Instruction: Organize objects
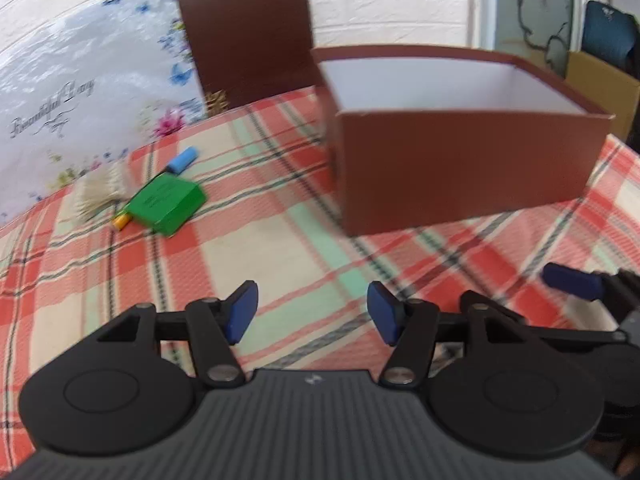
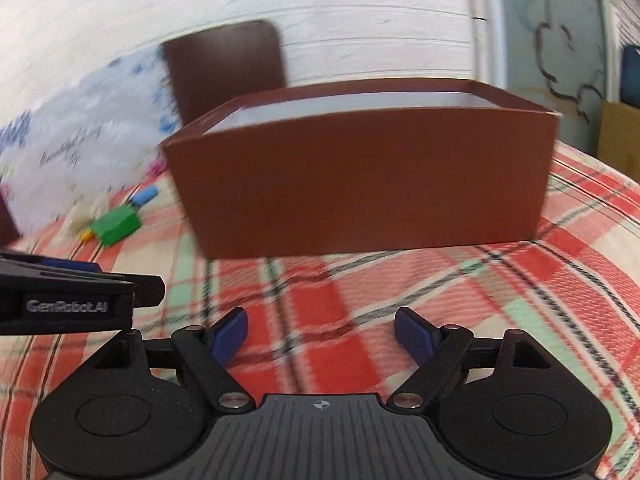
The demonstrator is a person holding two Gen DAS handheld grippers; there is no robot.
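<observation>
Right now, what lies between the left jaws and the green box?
Only bare checked tablecloth lies between the open left gripper and the green box; the left wrist view shows this.

Home, plaid tablecloth (image 1: pixel 280 240), dining chair (image 1: pixel 244 32)

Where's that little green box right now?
The green box lies on the checked tablecloth, left of the brown box, with a blue tube just behind it and a small orange thing at its near-left corner.
</observation>
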